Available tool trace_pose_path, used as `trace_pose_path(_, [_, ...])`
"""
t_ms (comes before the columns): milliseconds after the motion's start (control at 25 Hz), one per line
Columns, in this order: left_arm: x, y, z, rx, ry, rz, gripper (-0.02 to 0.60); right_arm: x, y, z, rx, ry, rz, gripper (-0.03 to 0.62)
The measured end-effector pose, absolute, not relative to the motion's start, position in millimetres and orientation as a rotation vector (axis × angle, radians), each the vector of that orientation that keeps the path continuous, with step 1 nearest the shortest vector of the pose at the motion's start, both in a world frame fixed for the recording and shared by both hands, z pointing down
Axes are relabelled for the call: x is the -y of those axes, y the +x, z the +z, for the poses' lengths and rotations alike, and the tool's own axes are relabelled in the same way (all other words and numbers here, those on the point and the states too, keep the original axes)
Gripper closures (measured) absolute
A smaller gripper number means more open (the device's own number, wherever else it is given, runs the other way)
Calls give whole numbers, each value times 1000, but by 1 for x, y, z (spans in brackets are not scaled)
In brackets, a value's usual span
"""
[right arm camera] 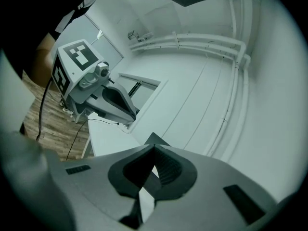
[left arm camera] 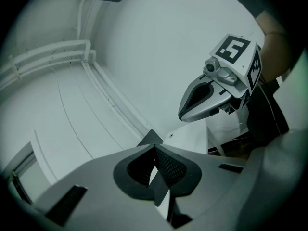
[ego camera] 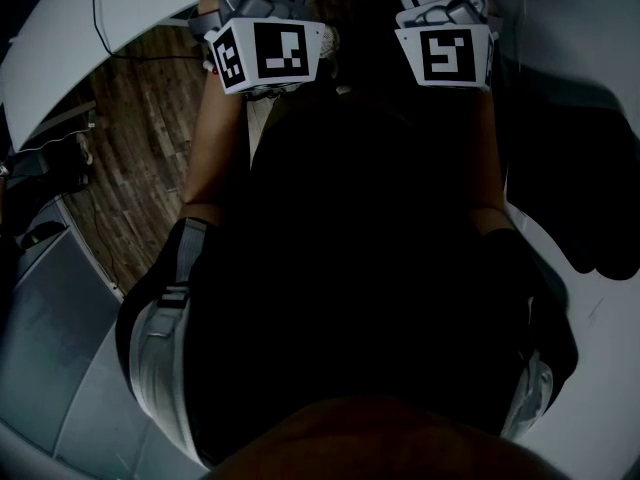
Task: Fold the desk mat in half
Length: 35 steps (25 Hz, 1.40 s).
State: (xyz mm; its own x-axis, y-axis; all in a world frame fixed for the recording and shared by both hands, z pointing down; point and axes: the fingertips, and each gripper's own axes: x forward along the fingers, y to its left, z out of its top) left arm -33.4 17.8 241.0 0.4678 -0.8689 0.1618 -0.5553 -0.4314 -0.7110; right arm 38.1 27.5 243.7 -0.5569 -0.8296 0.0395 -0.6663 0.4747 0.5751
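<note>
Head view: dark desk mat (ego camera: 360, 188) hangs as a broad, smooth sheet; left gripper (left arm camera: 155, 150) and right gripper (right arm camera: 153, 152) each clamp a thin pointed corner between ribbed pads (left arm camera: 169, 165).

Head view looks steeply down the person's (ego camera: 350, 268) front; gripper views sit close behind their jaws, level, sharing the white wall (left arm camera: 144, 47) ahead; the left's shows the right gripper (left arm camera: 183, 114) beside its jaws.

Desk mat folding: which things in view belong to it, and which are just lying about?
Belong: desk mat, left gripper and right gripper, each shut on a mat corner.
Lying about: cable, white table, wooden floor.
</note>
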Motion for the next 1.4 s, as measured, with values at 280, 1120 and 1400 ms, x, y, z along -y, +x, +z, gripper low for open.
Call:
trace_pose_path(280, [-43,-30,236,-1200,-2108,-712,569,-51,47,240,2441,1297,-742,566])
trace_pose_path(1120, [-70,-31,238,-1213,-2080,-742,569,-77,48,246,2427,1266,-771,566])
trace_pose_path(1400, [-74,-33,235,-1210,-2079,-732,569,-82,39,248,2407,1240,-795,566])
